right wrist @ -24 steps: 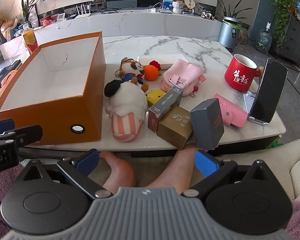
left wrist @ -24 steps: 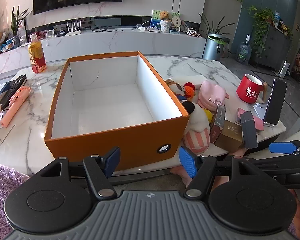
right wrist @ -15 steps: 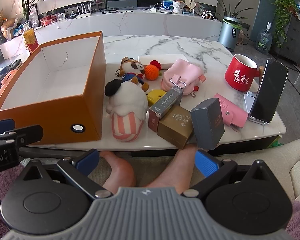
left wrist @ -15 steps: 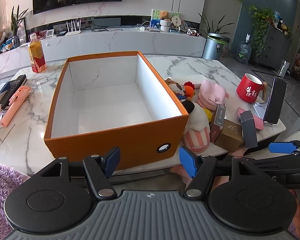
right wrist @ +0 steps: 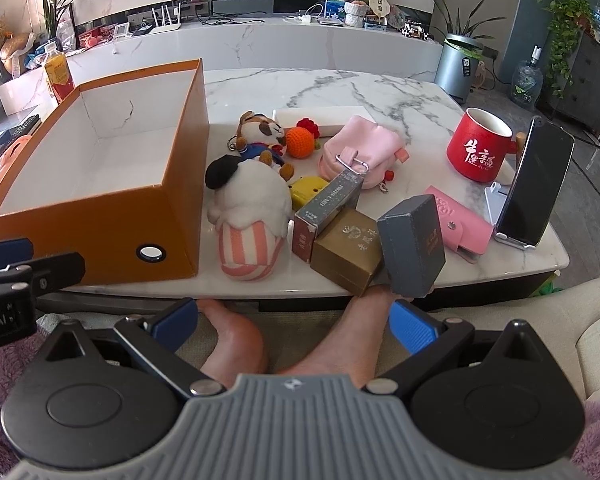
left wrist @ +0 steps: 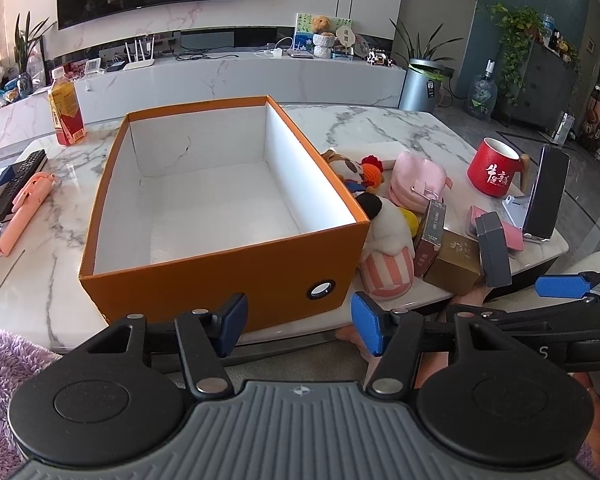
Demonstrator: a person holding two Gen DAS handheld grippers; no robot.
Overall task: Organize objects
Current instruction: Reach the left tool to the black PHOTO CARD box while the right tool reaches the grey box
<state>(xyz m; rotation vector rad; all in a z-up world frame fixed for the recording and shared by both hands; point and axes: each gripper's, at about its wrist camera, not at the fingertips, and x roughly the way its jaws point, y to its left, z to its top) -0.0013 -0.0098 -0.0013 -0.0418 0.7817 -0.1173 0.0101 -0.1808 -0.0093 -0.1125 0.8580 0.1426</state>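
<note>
Clutter sits to the right of an open orange cardboard box with a white inside [left wrist: 220, 200] [right wrist: 100, 168] on the white marble counter [left wrist: 380, 128] [right wrist: 340, 88]; the box holds nothing. Just beside its right wall lies a white plush toy with a black cap and pink-striped base [right wrist: 248, 216] [left wrist: 388, 248], with a small brown-and-white plush cat [right wrist: 260, 132] and an orange crocheted ball [right wrist: 300, 142] behind it. A small yellow toy [right wrist: 306, 190] peeks out between the plush and a long grey-and-maroon carton [right wrist: 326, 210], which leans on a gold cardboard box [right wrist: 350, 252] [left wrist: 454, 262]. A dark grey rectangular box [right wrist: 412, 246] [left wrist: 494, 250] stands tilted at the counter's near edge, touching the gold one. Behind them rest a pink fabric pouch with a metal clip [right wrist: 360, 152], a pink snap wallet [right wrist: 460, 220], a red ceramic mug with white characters [right wrist: 480, 148] [left wrist: 496, 170] and a black phone on a white stand [right wrist: 532, 184].

The left hand-held gripper [left wrist: 296, 320] hangs in front of the orange box's near wall, off the counter's edge, its blue-padded fingers apart and holding nothing. The right hand-held gripper [right wrist: 296, 322] hovers low before the counter, above the person's bare feet [right wrist: 236, 336], its fingers spread wide and holding nothing.
</note>
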